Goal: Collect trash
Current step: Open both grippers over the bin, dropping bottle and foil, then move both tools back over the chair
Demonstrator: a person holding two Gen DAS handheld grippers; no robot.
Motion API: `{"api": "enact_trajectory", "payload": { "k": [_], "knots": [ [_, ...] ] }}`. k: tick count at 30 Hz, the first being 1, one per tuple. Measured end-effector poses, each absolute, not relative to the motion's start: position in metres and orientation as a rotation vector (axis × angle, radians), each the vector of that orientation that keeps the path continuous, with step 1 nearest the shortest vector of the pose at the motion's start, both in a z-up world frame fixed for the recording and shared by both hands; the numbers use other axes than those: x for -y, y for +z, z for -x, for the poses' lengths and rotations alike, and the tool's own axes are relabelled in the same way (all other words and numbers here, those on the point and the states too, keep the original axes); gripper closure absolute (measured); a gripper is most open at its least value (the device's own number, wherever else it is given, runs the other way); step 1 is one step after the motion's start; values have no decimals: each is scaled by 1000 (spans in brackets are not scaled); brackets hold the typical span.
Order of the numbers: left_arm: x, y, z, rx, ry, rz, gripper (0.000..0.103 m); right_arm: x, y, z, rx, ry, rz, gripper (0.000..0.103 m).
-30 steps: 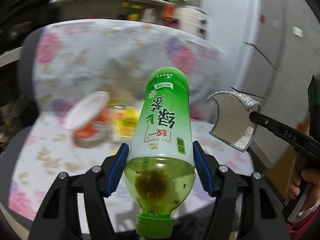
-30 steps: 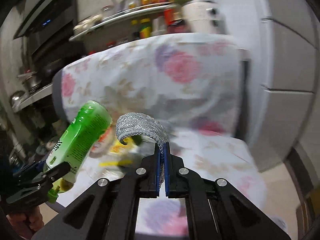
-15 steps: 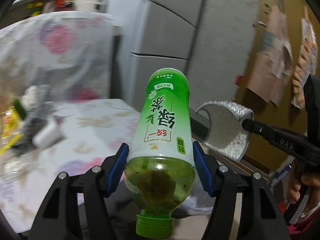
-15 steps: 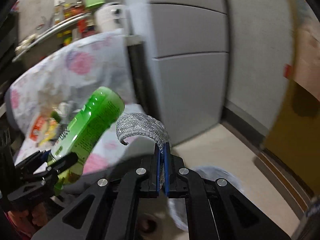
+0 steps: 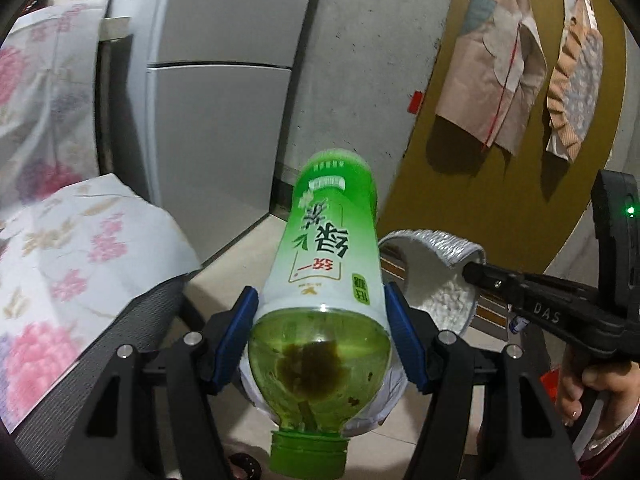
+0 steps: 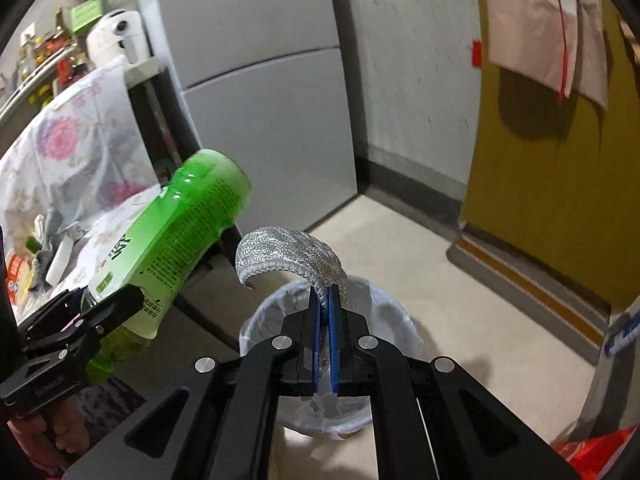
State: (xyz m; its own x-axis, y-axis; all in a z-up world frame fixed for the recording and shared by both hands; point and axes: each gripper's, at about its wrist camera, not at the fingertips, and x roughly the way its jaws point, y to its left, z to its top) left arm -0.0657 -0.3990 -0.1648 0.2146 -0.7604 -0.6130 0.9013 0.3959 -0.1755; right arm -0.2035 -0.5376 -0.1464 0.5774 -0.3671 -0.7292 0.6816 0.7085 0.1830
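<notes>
My left gripper is shut on a green tea bottle, held cap toward the camera with dark dregs inside. The bottle also shows in the right wrist view, left of the bin. My right gripper is shut on a silver scouring sponge, which also shows in the left wrist view. A bin with a white liner stands on the floor right below the sponge. In the left wrist view only a bit of its liner shows under the bottle.
A chair with a floral cover stands at left, with several pieces of trash on its seat. A grey fridge is behind. A yellow wall with hanging bags is at right. A red bag lies on the floor at lower right.
Both grippers have swung right, away from the chair seat, to the floor bin. The bottle and the sponge stay gripped. The bin now lies under the sponge.
</notes>
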Motion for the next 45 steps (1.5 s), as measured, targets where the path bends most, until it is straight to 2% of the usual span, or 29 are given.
{"api": "enact_trajectory", "payload": {
  "k": [2, 8, 10, 11, 13, 16, 18, 19, 28, 34, 36, 38, 45],
  "knots": [
    [410, -170, 66, -703, -1177, -252, 40, 545, -154, 202, -733, -636, -502, 95],
    [436, -184, 57, -747, -1170, -278, 40, 570, -187, 193, -797, -638, -566, 92],
    [435, -186, 54, -758, -1159, -275, 40, 576, -198, 191, -821, -629, -606, 81],
    [433, -186, 52, -761, -1154, -272, 40, 577, -199, 190, -825, -631, -614, 79],
    [428, -184, 47, -759, -1139, -266, 40, 575, -200, 189, -839, -627, -617, 66],
    [417, -178, 40, -744, -1113, -256, 40, 570, -189, 187, -832, -636, -588, 61],
    [408, -171, 36, -726, -1090, -250, 40, 568, -176, 187, -816, -654, -559, 51],
    [405, -168, 34, -717, -1079, -248, 40, 566, -167, 188, -800, -669, -540, 50],
    [350, -134, 17, -644, -957, -219, 40, 537, -95, 181, -611, -656, -443, 50],
    [298, -120, 4, -640, -850, -223, 40, 491, -73, 133, -590, -449, -416, 51],
    [279, -114, -2, -643, -807, -218, 37, 472, -67, 113, -590, -370, -384, 51],
    [259, -109, -9, -650, -756, -200, 31, 454, -60, 97, -589, -293, -371, 50],
    [183, -97, -36, -665, -558, -143, 22, 386, -46, 36, -615, -104, -245, 42]
  ]
}}
